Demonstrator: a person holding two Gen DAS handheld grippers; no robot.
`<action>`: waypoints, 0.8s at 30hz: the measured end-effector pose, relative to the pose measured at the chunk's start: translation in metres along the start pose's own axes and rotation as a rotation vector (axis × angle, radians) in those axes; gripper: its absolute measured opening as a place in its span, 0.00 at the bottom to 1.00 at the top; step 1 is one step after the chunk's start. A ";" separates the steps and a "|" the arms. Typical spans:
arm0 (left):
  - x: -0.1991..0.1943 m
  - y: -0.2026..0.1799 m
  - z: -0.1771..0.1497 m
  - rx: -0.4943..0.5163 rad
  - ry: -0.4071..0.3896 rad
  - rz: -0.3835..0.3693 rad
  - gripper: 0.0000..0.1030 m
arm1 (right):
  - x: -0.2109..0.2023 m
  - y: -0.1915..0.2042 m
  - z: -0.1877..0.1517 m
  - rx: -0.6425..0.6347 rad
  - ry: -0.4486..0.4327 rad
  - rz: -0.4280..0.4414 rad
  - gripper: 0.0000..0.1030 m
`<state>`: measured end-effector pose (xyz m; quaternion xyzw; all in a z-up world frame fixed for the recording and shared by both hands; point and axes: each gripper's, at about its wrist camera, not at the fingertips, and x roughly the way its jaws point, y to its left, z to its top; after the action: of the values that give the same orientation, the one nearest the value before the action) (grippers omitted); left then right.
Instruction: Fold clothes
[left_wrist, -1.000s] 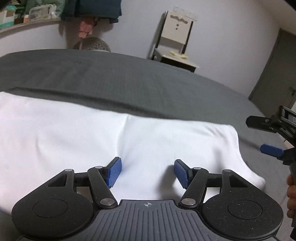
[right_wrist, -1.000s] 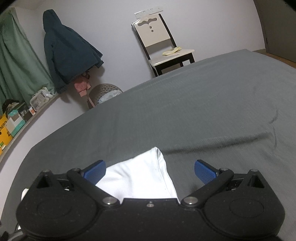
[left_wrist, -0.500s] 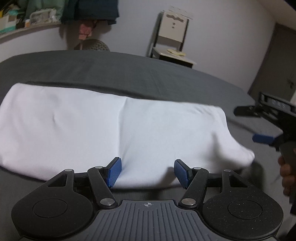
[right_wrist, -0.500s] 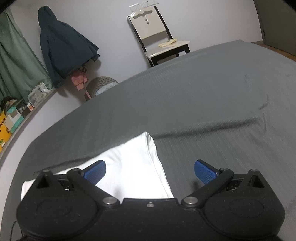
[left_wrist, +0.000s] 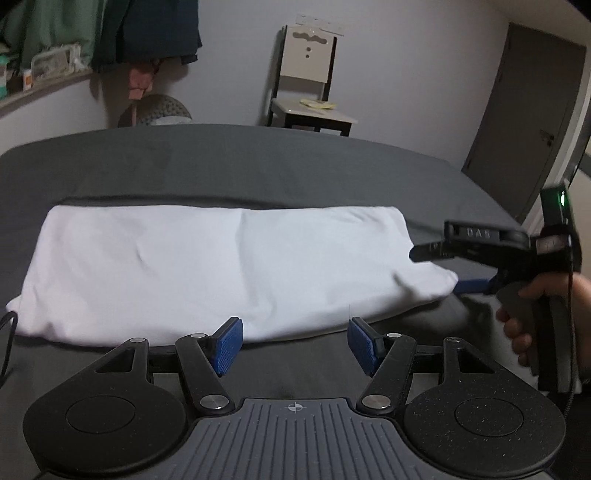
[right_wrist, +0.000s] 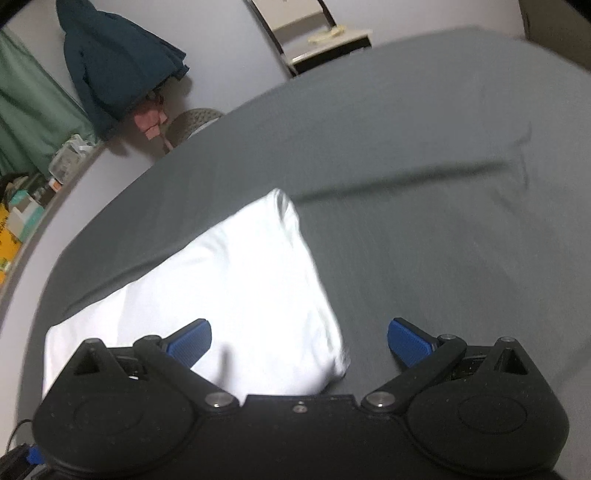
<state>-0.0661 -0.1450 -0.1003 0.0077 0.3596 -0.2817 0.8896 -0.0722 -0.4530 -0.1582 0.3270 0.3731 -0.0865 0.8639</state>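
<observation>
Both tools (left_wrist: 295, 345) (right_wrist: 299, 341) gape, released, beside white folded garment (left_wrist: 221, 269) lying long-axis crosswise.

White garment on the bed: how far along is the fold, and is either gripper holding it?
Done: the white garment lies flat on the grey bed as a long folded band with a centre crease. In hand: nothing. The left gripper and right gripper are both open, the right one at the band's end. Left: probably folding the band across into a compact stack.

Left gripper (left_wrist: 294, 345), right gripper (right_wrist: 299, 341): fingers spread, empty.
</observation>
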 end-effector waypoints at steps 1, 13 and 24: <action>-0.002 0.004 -0.001 -0.010 0.000 -0.005 0.62 | -0.002 -0.002 -0.001 0.019 0.008 0.025 1.00; 0.011 0.031 -0.008 -0.202 0.040 -0.087 0.62 | 0.001 -0.018 -0.006 0.221 0.001 0.127 0.95; 0.008 0.032 -0.004 -0.233 0.010 -0.110 0.62 | -0.004 -0.034 -0.013 0.311 -0.043 0.148 0.72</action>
<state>-0.0478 -0.1208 -0.1144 -0.1142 0.3940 -0.2863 0.8659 -0.0961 -0.4715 -0.1786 0.4814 0.3115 -0.0860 0.8148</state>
